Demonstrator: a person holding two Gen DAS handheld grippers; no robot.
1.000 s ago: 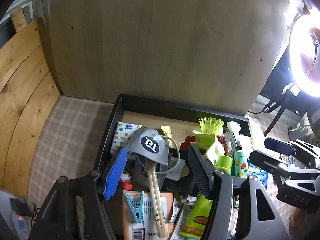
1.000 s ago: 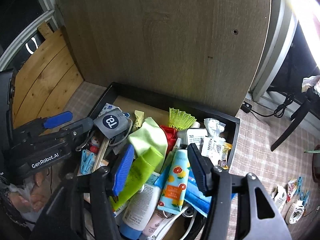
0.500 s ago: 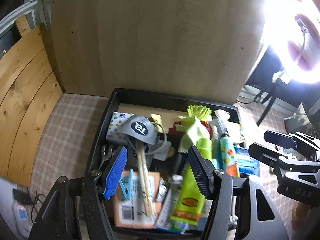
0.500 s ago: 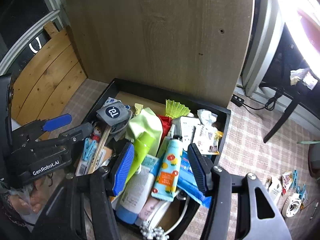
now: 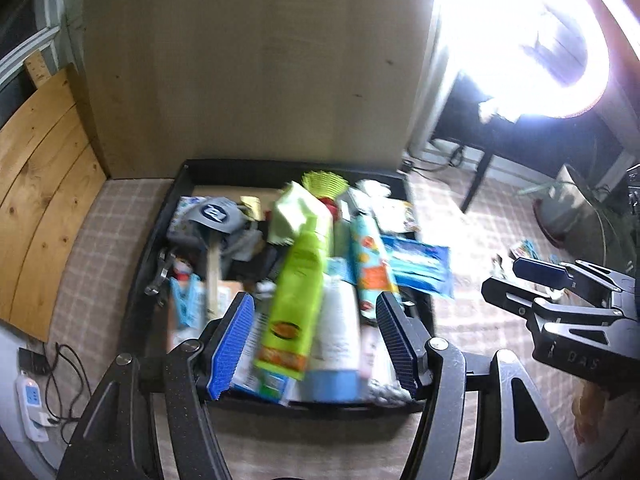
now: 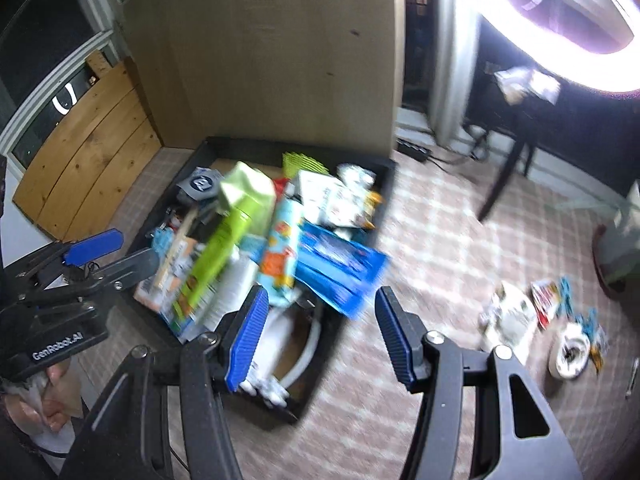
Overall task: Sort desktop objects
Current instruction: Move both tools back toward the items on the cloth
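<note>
Saw both the left gripper (image 5: 316, 344) and right gripper (image 6: 320, 336) open wide, holding nothing. Found the green tube (image 5: 298, 296) lying on top in the full black tray (image 5: 160, 236). Looked light, squishy, slippery. Best grabbed around the middle.

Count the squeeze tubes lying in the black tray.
3. Lime-green tube in the middle, white blue-capped tube beside it on its right, orange-printed pale-blue tube further right. More may be hidden underneath.
</note>
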